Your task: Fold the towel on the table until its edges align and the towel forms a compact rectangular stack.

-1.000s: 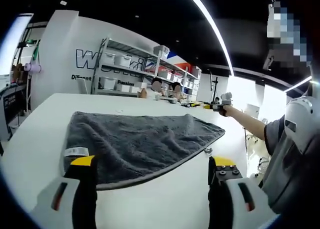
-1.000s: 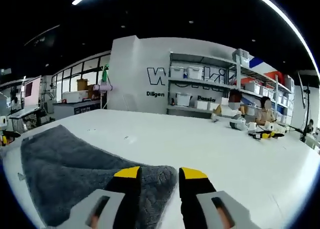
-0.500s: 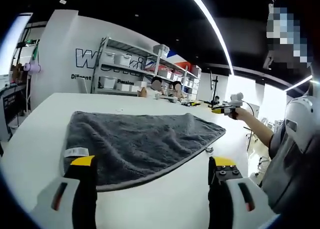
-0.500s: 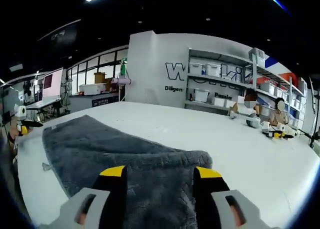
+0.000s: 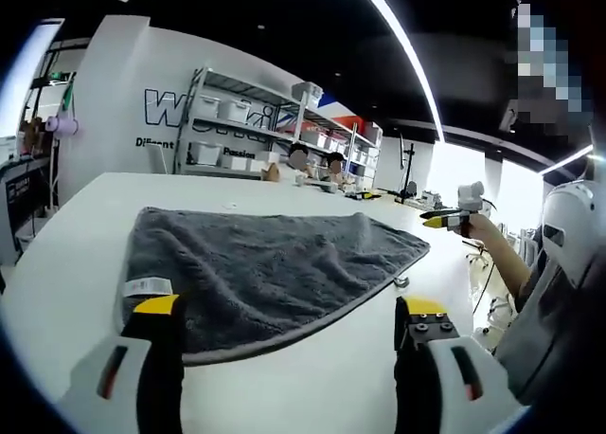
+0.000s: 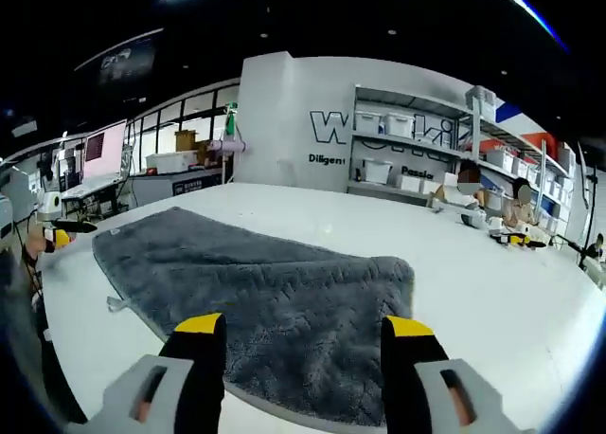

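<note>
A grey towel [image 5: 275,263] lies spread flat on the white table [image 5: 66,254], with a white label [image 5: 147,286] at its near left corner. My left gripper [image 5: 290,306] hovers open just before the towel's near edge, nothing between its jaws. My right gripper [image 5: 448,218], held in a hand, hangs in the air past the towel's right corner. In the right gripper view the towel [image 6: 275,287] stretches away to the left, and my right gripper [image 6: 304,326] stands open above its near end. The left gripper [image 6: 55,236] shows small at the far left.
Metal shelves [image 5: 251,121] with white boxes line the back wall. Seated people and small items [image 6: 516,237] are at the table's far end. A person's torso [image 5: 559,292] stands close on the right. Bare table [image 6: 492,301] lies right of the towel.
My right gripper has drawn back from the towel's corner and its jaws have spread wider. In the left gripper view it has drifted right and down. The left gripper has held still.
</note>
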Tool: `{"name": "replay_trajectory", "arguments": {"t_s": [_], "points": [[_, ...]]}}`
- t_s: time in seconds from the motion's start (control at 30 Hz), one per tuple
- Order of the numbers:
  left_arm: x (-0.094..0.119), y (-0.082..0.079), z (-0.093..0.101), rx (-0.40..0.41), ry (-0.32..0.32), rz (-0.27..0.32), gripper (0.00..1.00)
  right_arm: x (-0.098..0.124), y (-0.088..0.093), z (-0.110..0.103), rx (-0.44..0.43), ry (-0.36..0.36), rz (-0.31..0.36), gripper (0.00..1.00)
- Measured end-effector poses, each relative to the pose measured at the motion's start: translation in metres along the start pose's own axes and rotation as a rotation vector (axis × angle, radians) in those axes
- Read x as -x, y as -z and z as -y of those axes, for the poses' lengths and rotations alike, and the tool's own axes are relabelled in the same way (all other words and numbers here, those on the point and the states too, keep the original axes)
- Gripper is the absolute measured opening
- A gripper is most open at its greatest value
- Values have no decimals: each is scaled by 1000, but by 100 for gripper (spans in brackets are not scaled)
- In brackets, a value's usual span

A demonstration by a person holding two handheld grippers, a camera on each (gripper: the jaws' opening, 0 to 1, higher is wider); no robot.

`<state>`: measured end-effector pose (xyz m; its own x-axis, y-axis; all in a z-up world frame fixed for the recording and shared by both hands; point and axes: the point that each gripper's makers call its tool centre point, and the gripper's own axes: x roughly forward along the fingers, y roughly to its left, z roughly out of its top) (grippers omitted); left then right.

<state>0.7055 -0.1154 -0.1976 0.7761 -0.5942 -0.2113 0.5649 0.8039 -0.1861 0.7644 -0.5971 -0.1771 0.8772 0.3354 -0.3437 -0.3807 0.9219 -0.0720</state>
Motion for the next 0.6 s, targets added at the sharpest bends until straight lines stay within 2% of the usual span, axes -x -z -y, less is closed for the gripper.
{"name": "replay_trajectory", "arguments": {"t_s": [0.17,0.23,0.33,0.47,0.6], "points": [[0,1,-2,-1,4,-6,97,11,11,-11,-34,19,-10,77],[0,1,-2,-2,7,-6,97,16,11,-18,-49,31,12,77],[0,1,-2,-2,11,-5,97,23,14,-30,-68,44,31,79],[-2,1,-3,-1,17,-9,97,30,20,-47,-75,66,27,86],[-2,1,-3,-6,20,-9,97,33,25,-62,-82,68,37,87]]}}
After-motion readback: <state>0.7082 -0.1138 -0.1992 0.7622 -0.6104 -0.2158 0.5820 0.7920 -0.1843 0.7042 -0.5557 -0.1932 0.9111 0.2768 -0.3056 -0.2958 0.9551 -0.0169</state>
